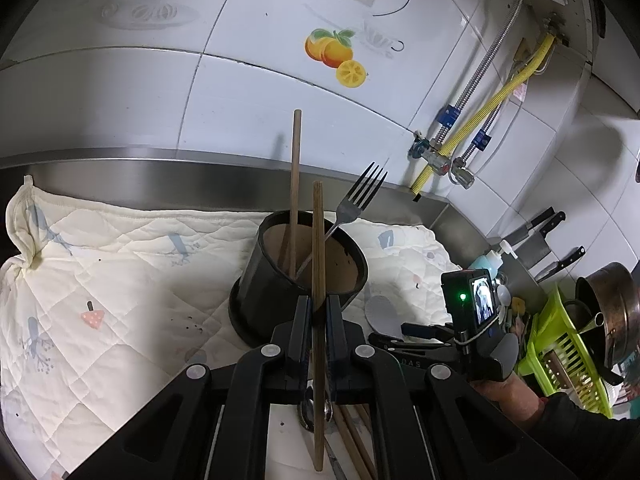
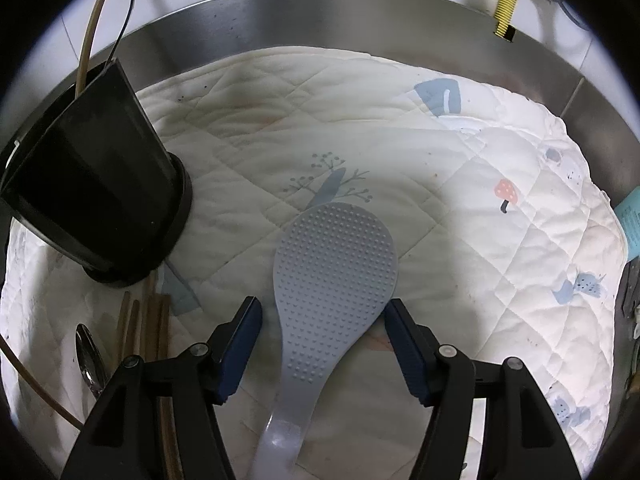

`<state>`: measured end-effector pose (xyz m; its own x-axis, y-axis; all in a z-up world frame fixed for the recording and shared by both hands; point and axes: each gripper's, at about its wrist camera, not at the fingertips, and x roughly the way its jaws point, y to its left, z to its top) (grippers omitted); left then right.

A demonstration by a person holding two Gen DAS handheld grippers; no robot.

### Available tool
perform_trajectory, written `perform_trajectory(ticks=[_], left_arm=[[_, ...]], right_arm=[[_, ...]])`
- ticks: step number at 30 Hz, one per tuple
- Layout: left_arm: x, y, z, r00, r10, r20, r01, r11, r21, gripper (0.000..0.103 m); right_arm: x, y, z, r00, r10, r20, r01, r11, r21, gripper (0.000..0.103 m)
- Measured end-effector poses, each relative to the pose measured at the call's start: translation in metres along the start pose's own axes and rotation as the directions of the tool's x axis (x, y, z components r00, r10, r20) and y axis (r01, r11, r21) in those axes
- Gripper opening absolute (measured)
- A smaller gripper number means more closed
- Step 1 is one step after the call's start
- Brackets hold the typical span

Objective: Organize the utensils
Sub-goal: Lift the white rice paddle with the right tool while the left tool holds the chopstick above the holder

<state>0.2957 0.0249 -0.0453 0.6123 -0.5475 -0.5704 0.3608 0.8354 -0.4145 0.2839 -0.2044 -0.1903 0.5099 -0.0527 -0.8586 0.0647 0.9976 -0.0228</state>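
Wooden chopstick (image 1: 318, 320) in left gripper (image 1: 318, 320) (right gripper (image 2: 322, 344) agape)

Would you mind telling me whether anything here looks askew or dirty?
The quilted mat is rumpled at its left corner and carries dark specks and brownish stains. Loose chopsticks and a spoon lie unsorted beside the black holder.

My right tool (image 2: 322, 344) hangs with its fingers spread wide on either side of the grey rice paddle (image 2: 334, 268), which lies flat on the quilted cloth (image 2: 460, 184). At my left stands a black utensil holder (image 2: 96, 184), with brown chopsticks (image 2: 138, 322) and a metal spoon (image 2: 90, 356) lying on the cloth just below it. A steel rim (image 2: 320, 20) curves behind the cloth.
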Motion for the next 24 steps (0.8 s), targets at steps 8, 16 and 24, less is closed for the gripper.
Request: perform_trajectory(ticks=[8,16,24], left_arm=[[-0.002,-0.001,0.002,1.000,-0.003,0.008,0.004,1.000,-0.009,0.007],[-0.008,-0.004,0.004,1.000,-0.003,0.022,0.003,1.000,-0.004,0.007],[-0.008,-0.002,0.005,1.000,-0.003,0.022,0.004,1.000,-0.010,0.007]], right_arm=[[-0.006,0.001,-0.002,1.000,0.015,0.019,-0.015,1.000,-0.011,0.048],[-0.017,0.003,-0.002,0.998,0.045,0.042,-0.045,0.999,-0.011,0.034],[-0.010,-0.003,-0.012,1.000,0.009,0.026,-0.009,1.000,0.006,0.050]])
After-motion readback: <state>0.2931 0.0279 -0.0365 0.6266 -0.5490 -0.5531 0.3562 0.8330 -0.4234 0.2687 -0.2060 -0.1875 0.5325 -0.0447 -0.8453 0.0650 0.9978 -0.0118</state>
